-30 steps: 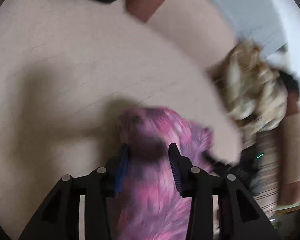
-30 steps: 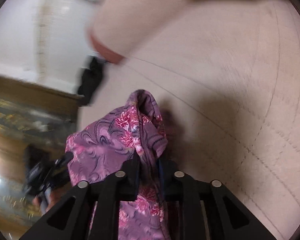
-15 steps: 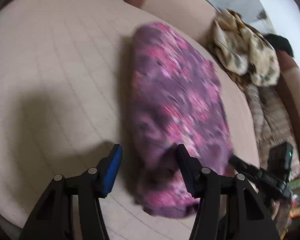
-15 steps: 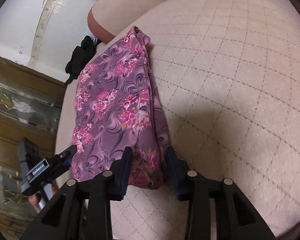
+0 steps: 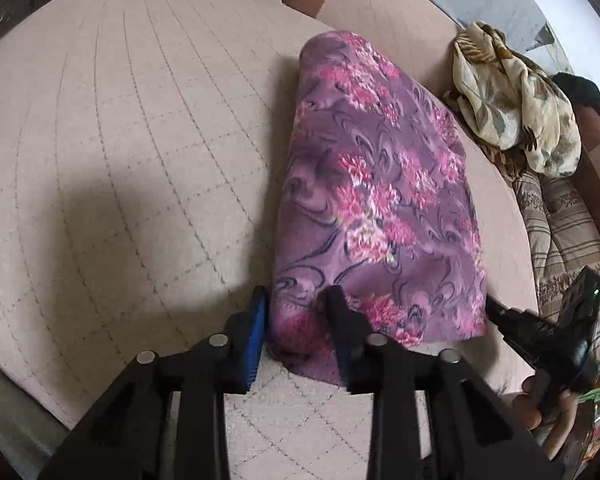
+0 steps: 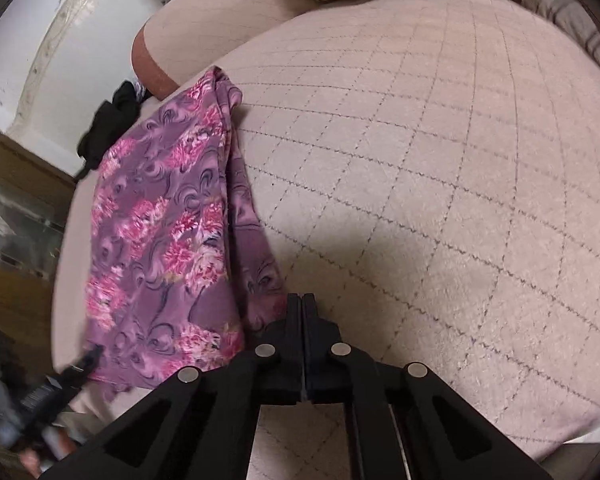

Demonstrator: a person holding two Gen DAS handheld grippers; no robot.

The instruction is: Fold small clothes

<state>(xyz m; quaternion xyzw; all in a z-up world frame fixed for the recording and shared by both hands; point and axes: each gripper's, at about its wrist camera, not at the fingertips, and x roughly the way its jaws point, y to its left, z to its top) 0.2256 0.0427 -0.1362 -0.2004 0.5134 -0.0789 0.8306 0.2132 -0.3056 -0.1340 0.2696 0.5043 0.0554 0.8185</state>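
- Soft, even, fairly bright indoor light in both wrist views; no glare.
- Broad, soft-edged shadow across the quilted cover (image 5: pixel 132 208), left of centre in the left view, at lower centre in the right (image 6: pixel 380 264).
- Strong fisheye bulge, stitch lines bowed, black vignette in the corners.
- Centres sharp; rims softened, slight smear at the right view's lower left edge.

A purple cloth (image 5: pixel 376 200) printed with pink flowers and dark swirls is seen on a beige quilted cushion (image 5: pixel 140 140) stitched in diamonds. A cream, leaf-printed cloth (image 5: pixel 512 100) is heaped at its far edge.
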